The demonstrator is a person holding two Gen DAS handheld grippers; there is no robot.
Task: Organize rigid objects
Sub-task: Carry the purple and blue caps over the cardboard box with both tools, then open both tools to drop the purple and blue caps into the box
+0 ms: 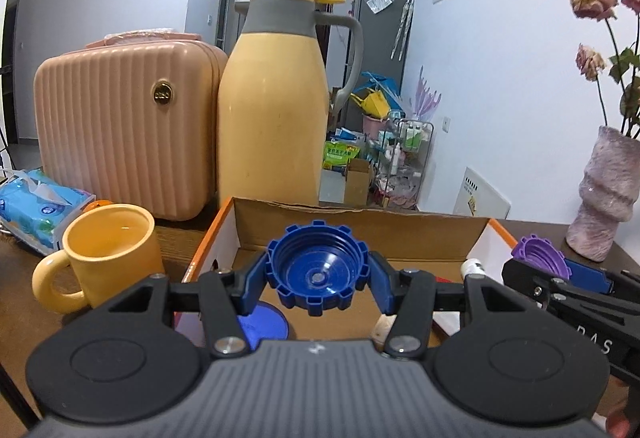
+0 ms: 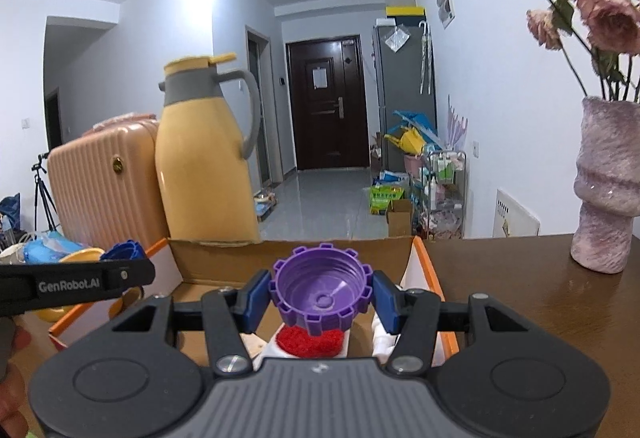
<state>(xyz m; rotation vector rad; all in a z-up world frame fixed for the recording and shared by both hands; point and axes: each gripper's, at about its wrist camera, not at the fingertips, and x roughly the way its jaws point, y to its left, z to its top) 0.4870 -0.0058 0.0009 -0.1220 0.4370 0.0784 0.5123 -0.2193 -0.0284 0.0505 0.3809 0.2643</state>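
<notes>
My left gripper (image 1: 317, 275) is shut on a blue ribbed cap (image 1: 317, 267), held open side toward the camera above the open cardboard box (image 1: 360, 226). My right gripper (image 2: 322, 296) is shut on a purple ribbed cap (image 2: 321, 290), held above the same box (image 2: 296, 252) near its right side. The purple cap also shows in the left wrist view (image 1: 540, 254), and the blue cap in the right wrist view (image 2: 124, 250). Inside the box lie a blue disc (image 1: 264, 326), a red fuzzy item (image 2: 310, 344) and white pieces (image 1: 474, 268).
A yellow mug (image 1: 104, 258) stands left of the box. A yellow thermos jug (image 1: 276, 97) and a pink ribbed case (image 1: 124, 125) stand behind it. A tissue pack (image 1: 36, 205) lies far left. A pink vase (image 2: 604, 189) with dried roses stands on the wooden table (image 2: 520, 298) at right.
</notes>
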